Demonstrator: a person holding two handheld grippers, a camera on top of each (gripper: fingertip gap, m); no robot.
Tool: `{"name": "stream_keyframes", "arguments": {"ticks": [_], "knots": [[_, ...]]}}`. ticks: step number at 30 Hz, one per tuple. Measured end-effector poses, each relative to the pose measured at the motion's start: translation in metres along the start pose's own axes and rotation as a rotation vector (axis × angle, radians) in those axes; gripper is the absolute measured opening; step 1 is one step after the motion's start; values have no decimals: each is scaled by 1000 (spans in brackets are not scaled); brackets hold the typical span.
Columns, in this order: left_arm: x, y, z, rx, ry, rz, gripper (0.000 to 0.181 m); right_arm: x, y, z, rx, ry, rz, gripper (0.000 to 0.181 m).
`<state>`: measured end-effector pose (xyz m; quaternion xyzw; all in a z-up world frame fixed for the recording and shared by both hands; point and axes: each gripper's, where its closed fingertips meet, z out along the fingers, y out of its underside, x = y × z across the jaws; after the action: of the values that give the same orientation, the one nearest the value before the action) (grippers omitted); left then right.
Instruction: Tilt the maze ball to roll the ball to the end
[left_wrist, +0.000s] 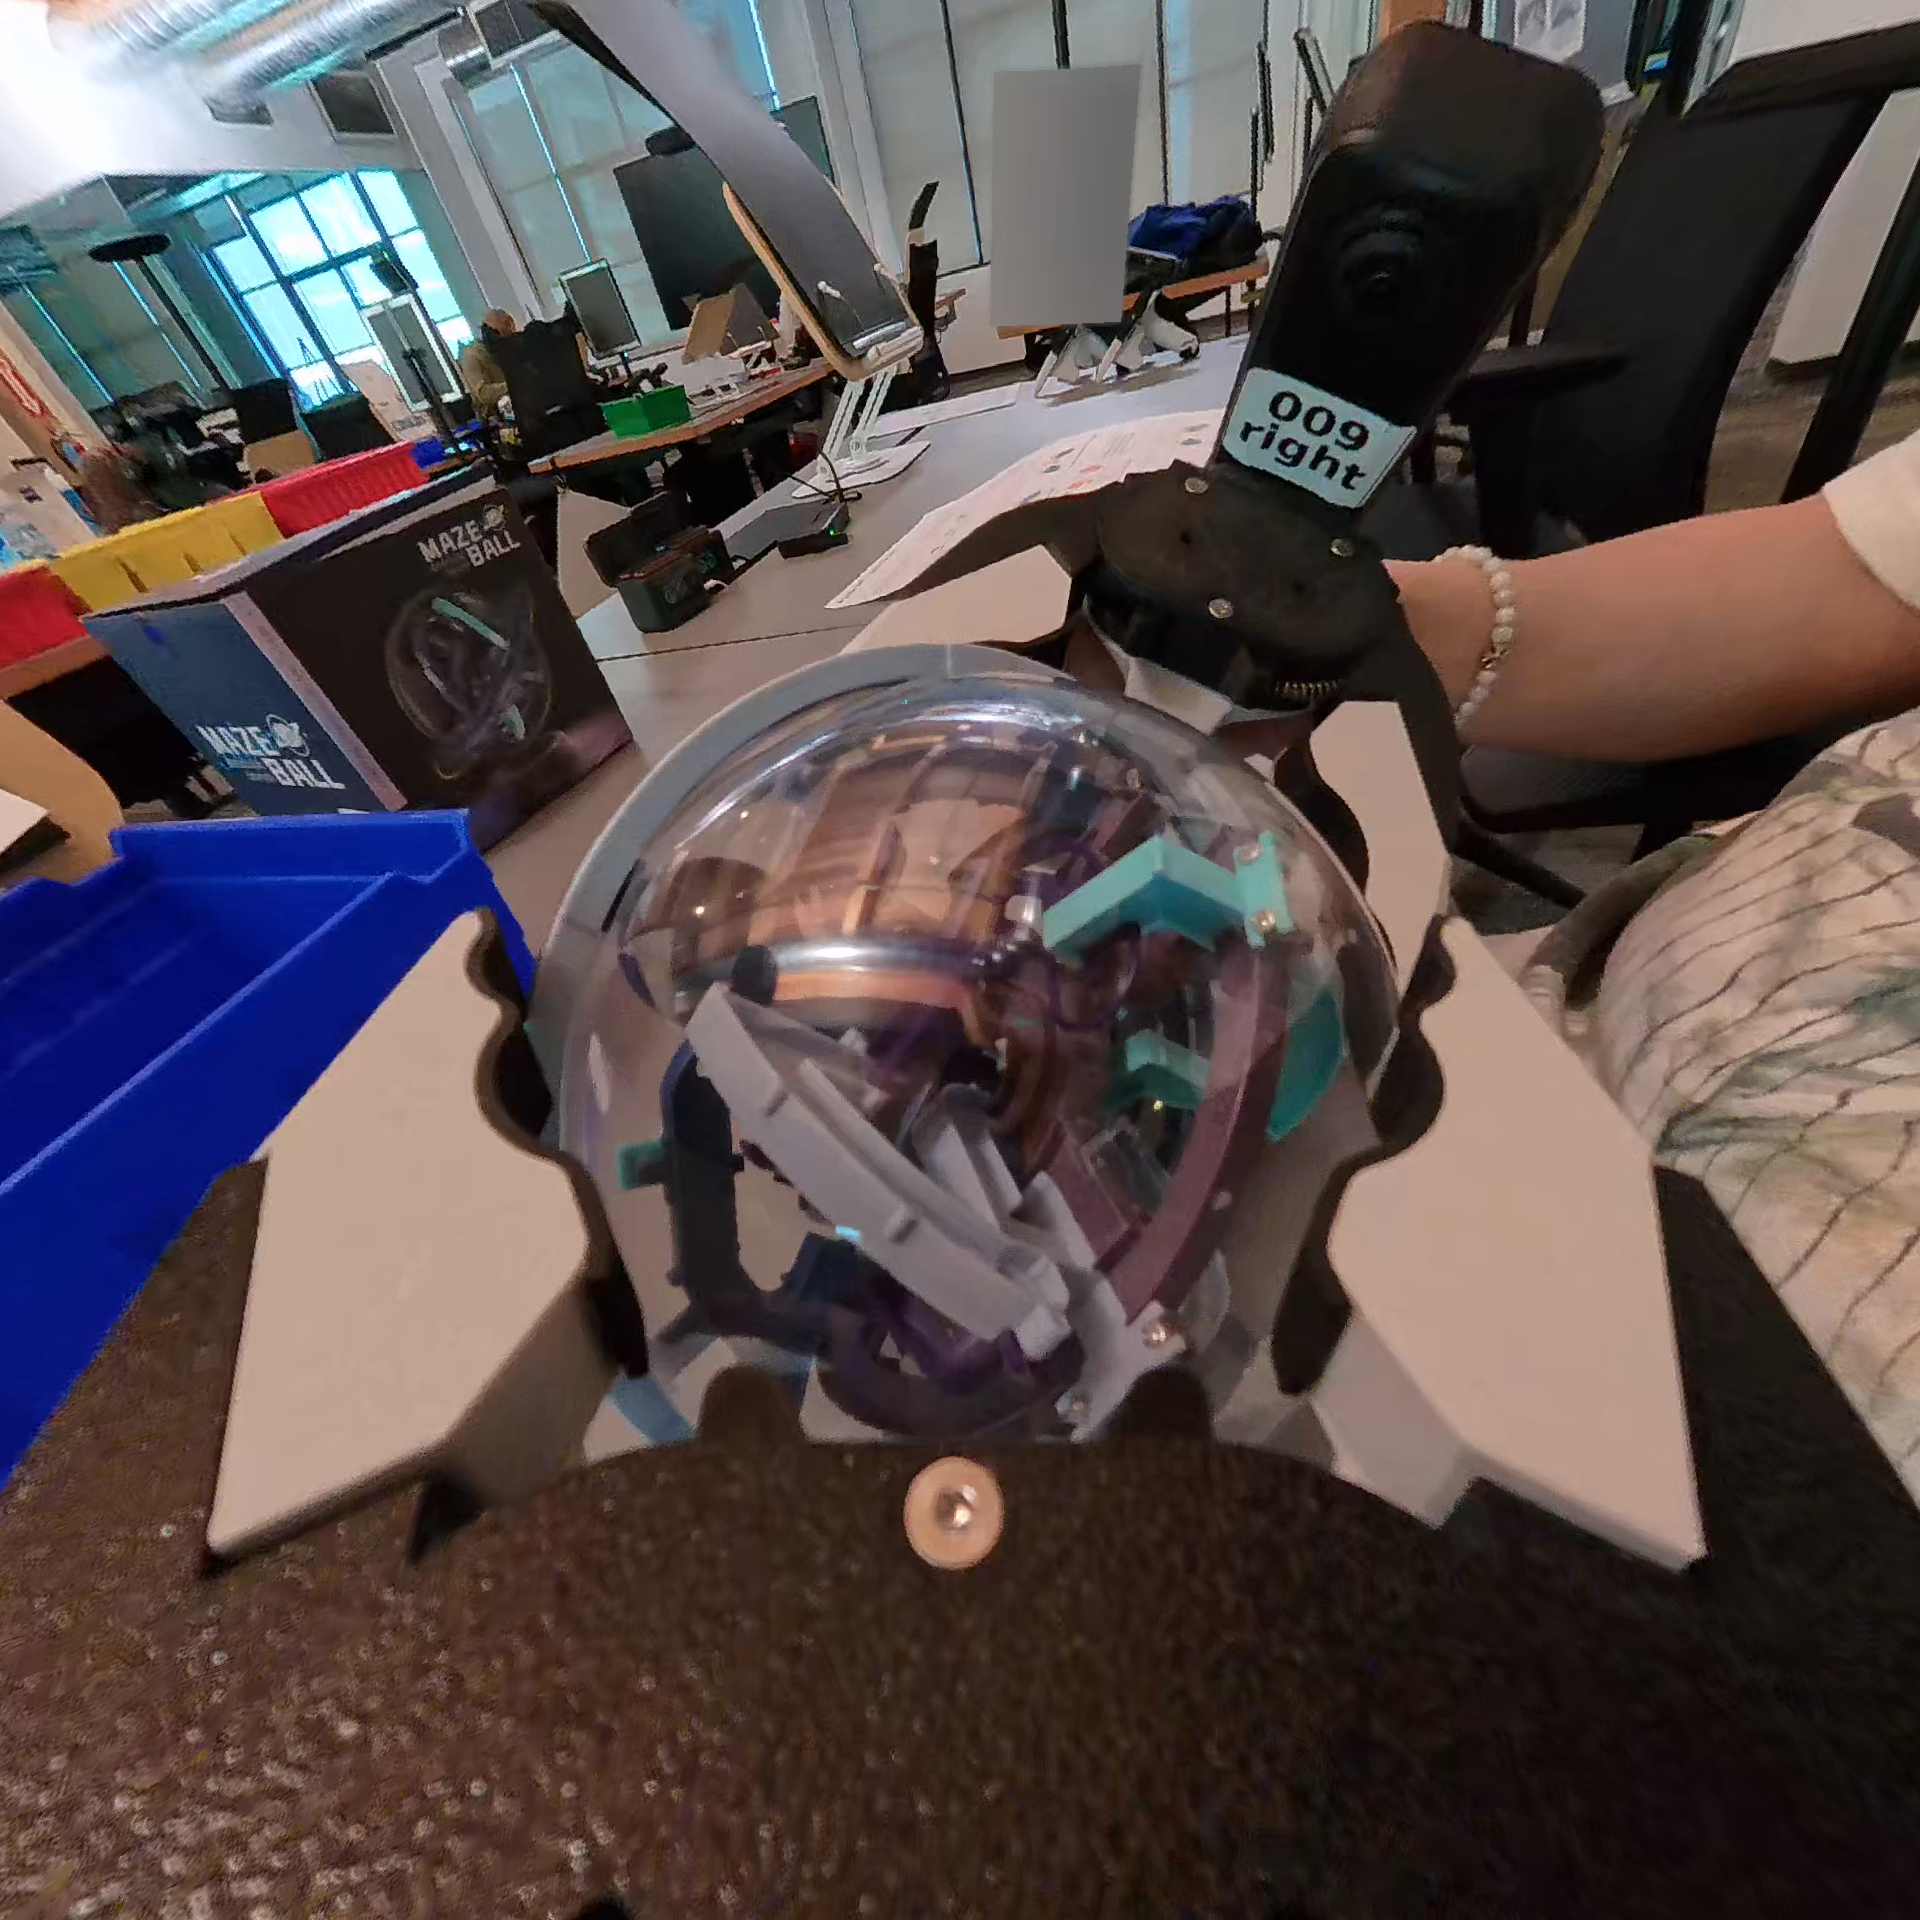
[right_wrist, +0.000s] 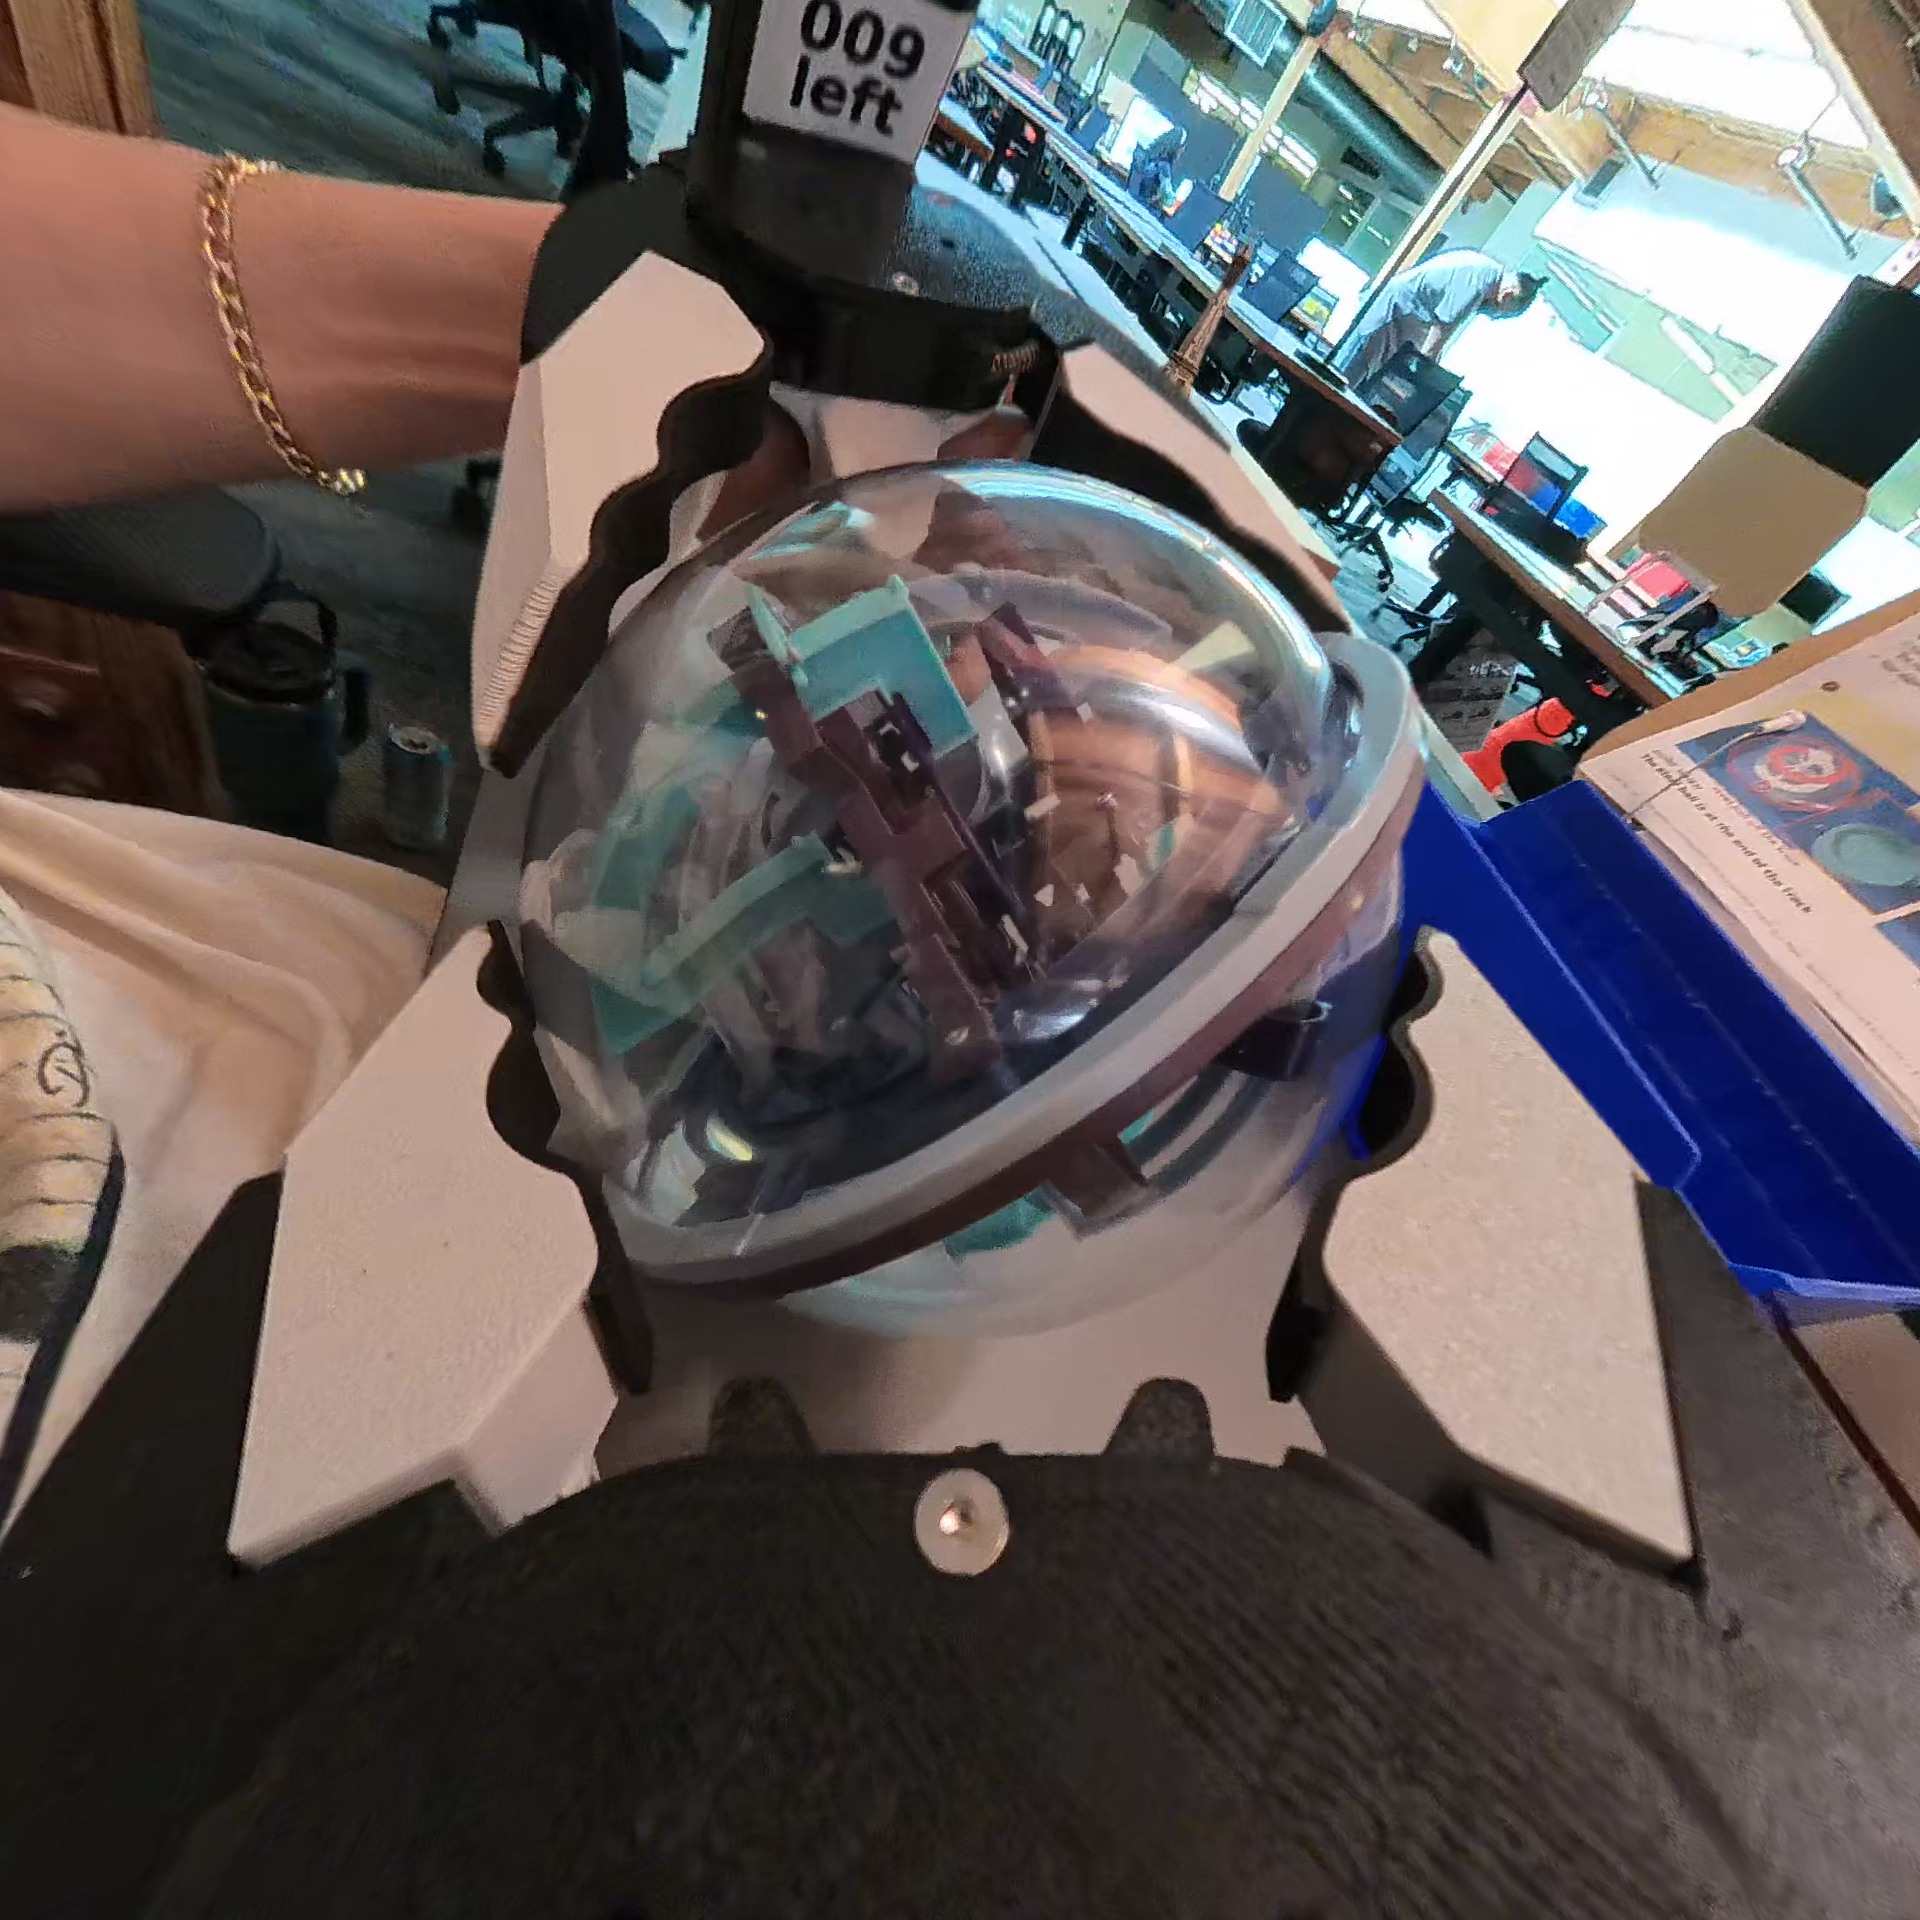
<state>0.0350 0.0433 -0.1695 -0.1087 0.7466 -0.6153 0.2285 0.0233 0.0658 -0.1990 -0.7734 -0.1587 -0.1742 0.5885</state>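
Note:
The maze ball is a clear sphere with grey, teal, purple and copper tracks inside. It is held off the table between both grippers. My left gripper is shut on its sides, with the white fingers pressing it. My right gripper grips the same maze ball from the opposite side. Its black body shows beyond the sphere in the left wrist view. The sphere's grey seam ring runs tilted. I cannot pick out the small rolling ball.
A blue bin sits just left of the sphere and also shows in the right wrist view. The maze ball's dark box stands behind the bin. A printed sheet lies on the table. A person's forearms hold the grippers.

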Motion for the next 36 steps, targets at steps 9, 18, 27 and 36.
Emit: {"name": "stream_keyframes", "arguments": {"ticks": [9, 18, 27, 36], "knots": [[-21, -27, -19, 173, -4, -285, 157, -9, -7, 2, -49, 11, -198, 155], [0, -3, -21, 26, 93, -237, 158, -15, -12, 10, -104, 6, -378, 155], [6, -4, -27, 31, 108, -118, 148, -14, -11, 9, -106, -18, -446, 154], [18, -6, -28, 17, 126, 90, 144, -15, -9, 10, -154, 19, -620, 153]]}}
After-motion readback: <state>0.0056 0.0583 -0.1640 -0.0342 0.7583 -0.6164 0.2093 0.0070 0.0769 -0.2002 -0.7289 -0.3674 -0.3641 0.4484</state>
